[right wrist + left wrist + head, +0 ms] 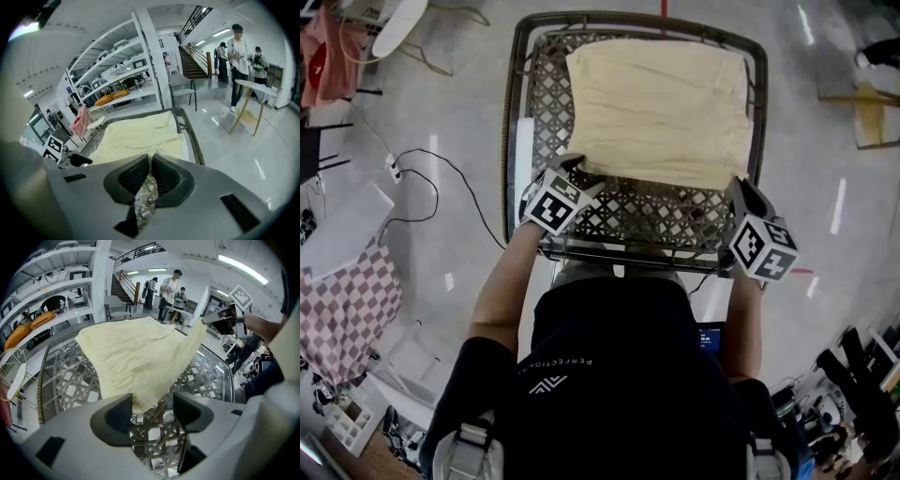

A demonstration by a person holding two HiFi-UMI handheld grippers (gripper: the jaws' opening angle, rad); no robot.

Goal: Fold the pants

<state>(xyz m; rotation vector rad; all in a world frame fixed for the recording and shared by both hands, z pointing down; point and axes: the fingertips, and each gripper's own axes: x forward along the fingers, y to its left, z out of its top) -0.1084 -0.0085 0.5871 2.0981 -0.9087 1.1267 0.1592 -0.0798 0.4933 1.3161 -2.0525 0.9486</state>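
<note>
Cream pants (661,108) lie flat on a lattice table (514,112), their near edge running side to side in front of the person. The right gripper (150,161) pinches the near right corner, with its fingers almost together on the cloth. The left gripper (152,408) is wide open. The near left corner lies just ahead between its fingers, unpinched, so closing there looks like the next move.

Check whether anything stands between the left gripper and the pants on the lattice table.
Nothing visible does. The left gripper has its jaws apart, and the near corner of the pants lies right at their tips on the lattice table. The right gripper is shut on another corner, off to the side.
</note>
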